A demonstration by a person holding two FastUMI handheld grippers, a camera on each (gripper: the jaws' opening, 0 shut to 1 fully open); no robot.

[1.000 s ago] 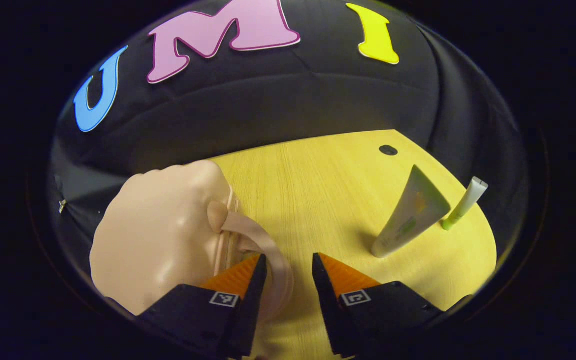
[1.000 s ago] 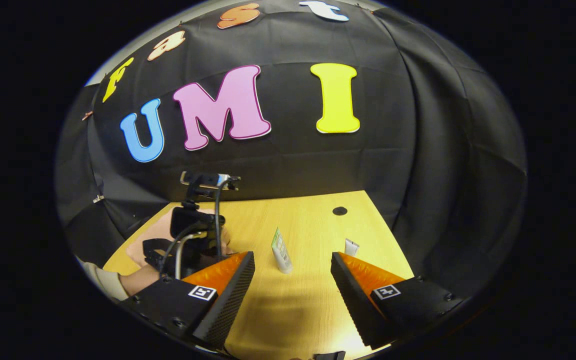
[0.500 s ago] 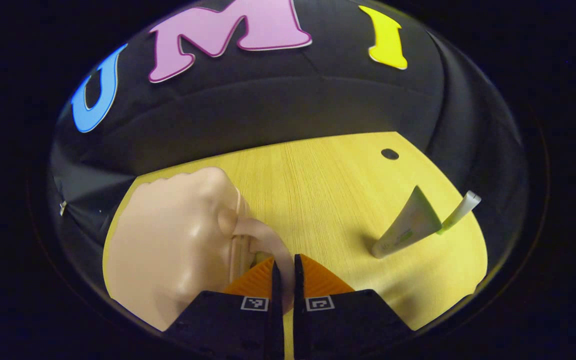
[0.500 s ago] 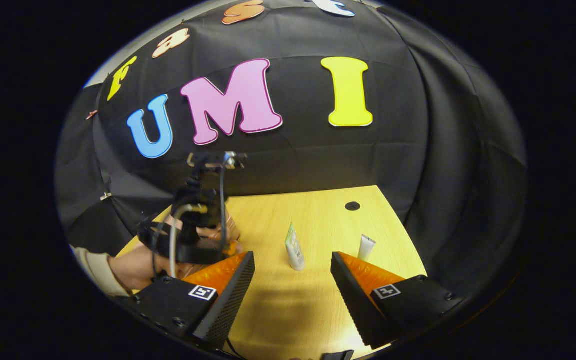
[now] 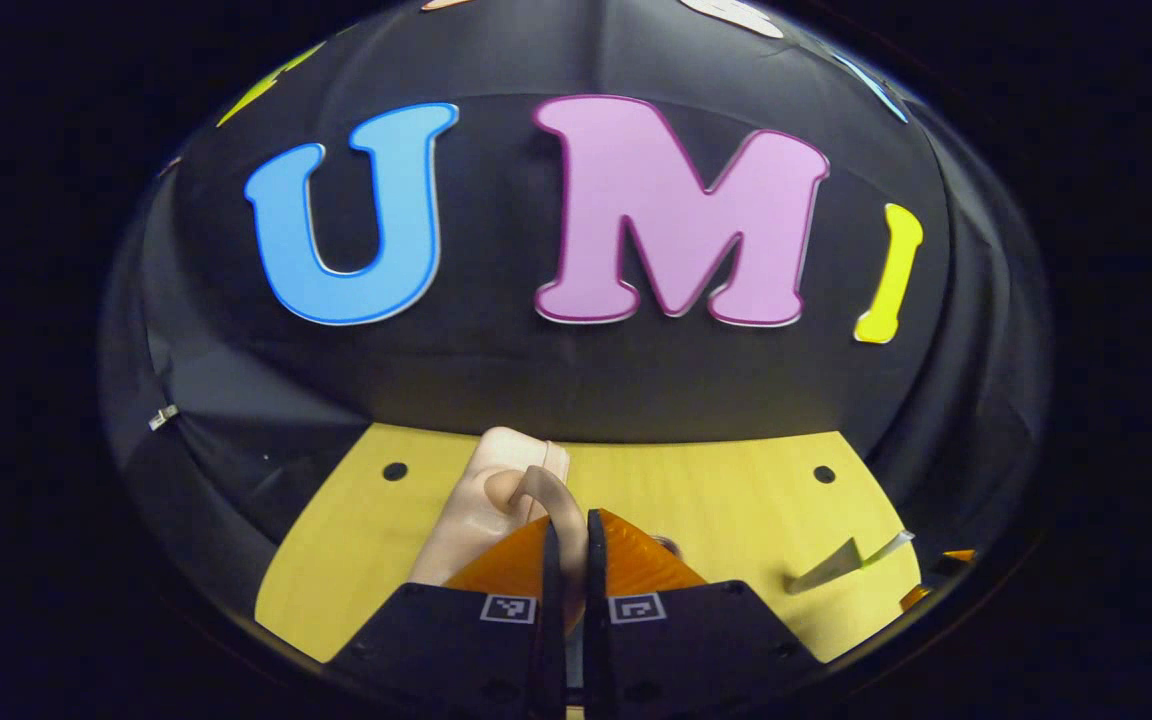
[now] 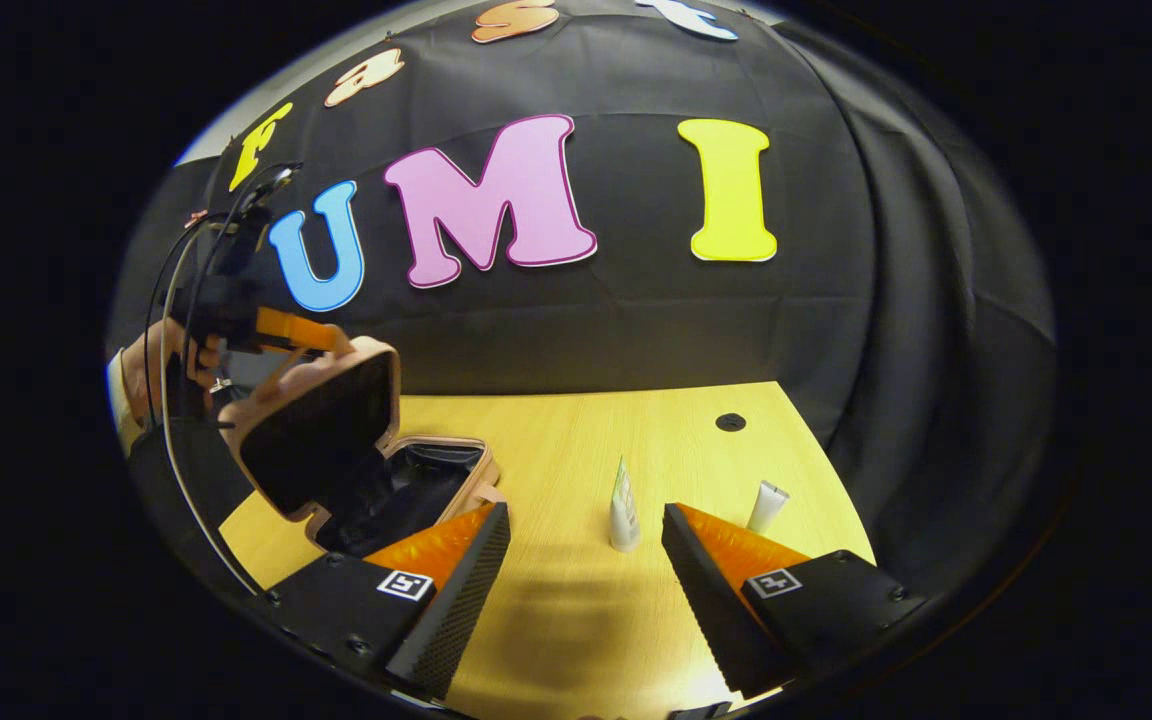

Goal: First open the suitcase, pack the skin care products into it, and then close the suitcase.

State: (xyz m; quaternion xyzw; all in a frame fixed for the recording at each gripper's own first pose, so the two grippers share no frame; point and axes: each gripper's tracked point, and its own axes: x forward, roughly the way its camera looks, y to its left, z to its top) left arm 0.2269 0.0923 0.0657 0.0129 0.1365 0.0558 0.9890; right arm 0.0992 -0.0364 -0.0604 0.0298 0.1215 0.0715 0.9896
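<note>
A small pink suitcase (image 6: 336,430) lies at the table's left with its lid (image 6: 321,425) raised, showing a dark lining. My left gripper (image 5: 567,530) is shut on the lid's pink handle (image 5: 544,492) and holds the lid (image 5: 481,505) up; in the right gripper view that gripper (image 6: 321,342) and a hand (image 6: 151,365) sit at the lid's top edge. A flat skin-care tube (image 6: 623,500) and a slimmer white tube (image 6: 767,505) stand upright on the wooden table (image 6: 576,620), just beyond my open right gripper (image 6: 586,545). Both tubes (image 5: 841,565) appear at the far right of the left gripper view.
The black cloth wall closes off the table's back and right side. A round dark cable hole (image 6: 730,422) is set in the far right corner, and two such holes (image 5: 395,471) appear in the left gripper view. Bare tabletop lies between suitcase and tubes.
My left gripper shut on the suitcase handle and swung up and back, lifting the lid from flat to open. My right gripper stayed open and barely moved.
</note>
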